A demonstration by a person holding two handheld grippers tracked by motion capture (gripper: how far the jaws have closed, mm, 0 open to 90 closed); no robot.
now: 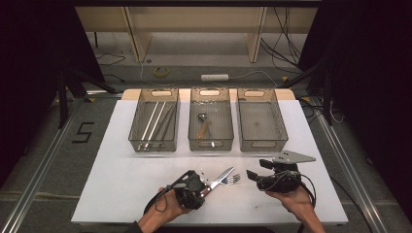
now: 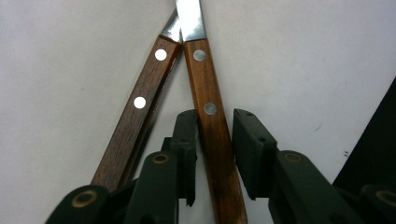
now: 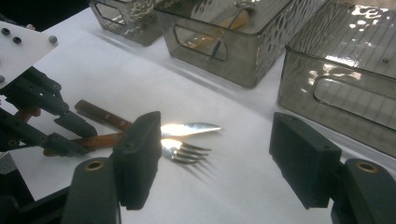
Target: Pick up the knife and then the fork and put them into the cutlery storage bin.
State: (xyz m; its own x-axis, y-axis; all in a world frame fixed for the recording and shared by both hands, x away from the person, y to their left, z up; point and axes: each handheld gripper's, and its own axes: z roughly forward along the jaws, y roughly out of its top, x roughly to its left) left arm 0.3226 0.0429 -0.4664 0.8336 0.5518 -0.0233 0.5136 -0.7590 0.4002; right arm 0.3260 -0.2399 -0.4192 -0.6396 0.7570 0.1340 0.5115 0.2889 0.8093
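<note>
Now the fork [image 2: 217, 140] handle is bracketed, not yet pinched, by the left gripper [image 2: 215, 126], apart from the knife [image 2: 140, 116], while the right gripper [image 3: 215, 158] is held open nearby.

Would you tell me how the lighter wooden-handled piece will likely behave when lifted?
Likely stiff: a wooden handle riveted to steel. Held by the handle alone, its metal end may droop. The glossy wood might slip in the jaws.

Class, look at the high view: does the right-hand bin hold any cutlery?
No. The right-hand bin shows a bare mesh floor, while the knife and fork lie on the table.
</note>
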